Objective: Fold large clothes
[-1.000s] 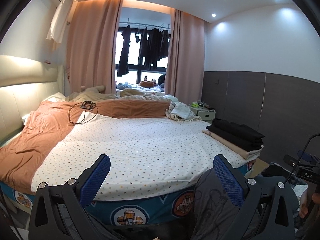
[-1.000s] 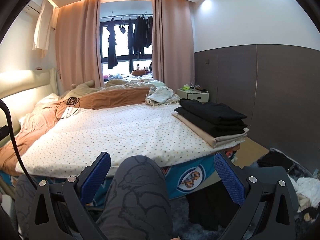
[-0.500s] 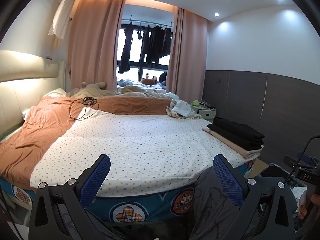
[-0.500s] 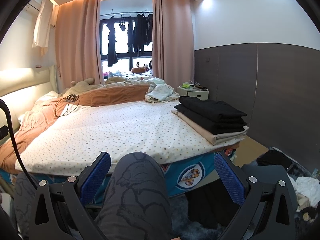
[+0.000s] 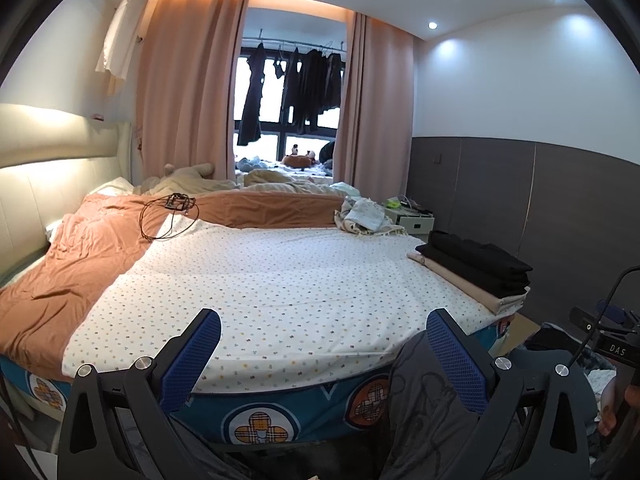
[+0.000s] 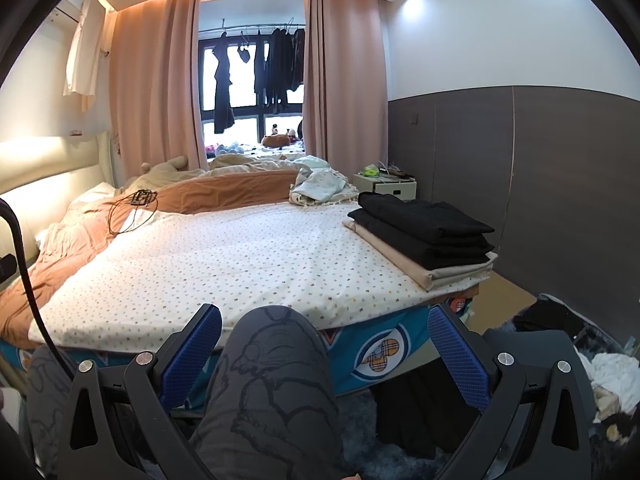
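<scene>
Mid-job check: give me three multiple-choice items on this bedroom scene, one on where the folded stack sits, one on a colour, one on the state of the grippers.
1. Where is the folded stack?
A. right corner of the bed
B. on the floor
C. by the headboard

2. What colour are the top folded clothes?
A. white
B. black
C. orange

3. How are the left gripper and right gripper?
A. both shut on cloth
B. one open, one shut
C. both open, holding nothing

Answers: 1 A, it lies at the bed's near right edge; 2 B, black layers sit on a beige one; 3 C, the fingers are spread apart with nothing between them.
</scene>
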### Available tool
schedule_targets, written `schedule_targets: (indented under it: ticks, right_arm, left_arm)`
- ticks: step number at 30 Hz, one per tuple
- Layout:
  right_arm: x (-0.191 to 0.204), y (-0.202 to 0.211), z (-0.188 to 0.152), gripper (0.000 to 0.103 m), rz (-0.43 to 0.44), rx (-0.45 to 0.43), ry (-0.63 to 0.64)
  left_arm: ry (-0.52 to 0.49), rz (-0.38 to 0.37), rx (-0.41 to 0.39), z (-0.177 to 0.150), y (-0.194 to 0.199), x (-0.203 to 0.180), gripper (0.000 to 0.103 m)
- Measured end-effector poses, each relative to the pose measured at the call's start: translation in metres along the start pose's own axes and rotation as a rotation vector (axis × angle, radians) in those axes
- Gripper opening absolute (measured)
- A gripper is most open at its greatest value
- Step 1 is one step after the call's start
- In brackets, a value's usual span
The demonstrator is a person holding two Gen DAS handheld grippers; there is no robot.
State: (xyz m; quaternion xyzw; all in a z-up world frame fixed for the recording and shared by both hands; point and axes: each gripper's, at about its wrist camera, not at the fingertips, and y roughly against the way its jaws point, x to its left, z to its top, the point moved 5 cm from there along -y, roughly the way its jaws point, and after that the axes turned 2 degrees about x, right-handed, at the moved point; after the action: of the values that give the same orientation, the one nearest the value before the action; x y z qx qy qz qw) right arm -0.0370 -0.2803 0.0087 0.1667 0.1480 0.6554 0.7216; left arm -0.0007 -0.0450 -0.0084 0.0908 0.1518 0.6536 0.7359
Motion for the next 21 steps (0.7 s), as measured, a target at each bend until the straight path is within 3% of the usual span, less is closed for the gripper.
schedule_targets:
  ticks: [21]
  right_arm:
    - [0.0047, -0.0028, 0.0033, 0.103, -0.001, -0.006, 0.004]
  left_arm:
    - [-0.026, 0.000, -0.011, 0.0010, -0.0010, -0.0038, 0.103]
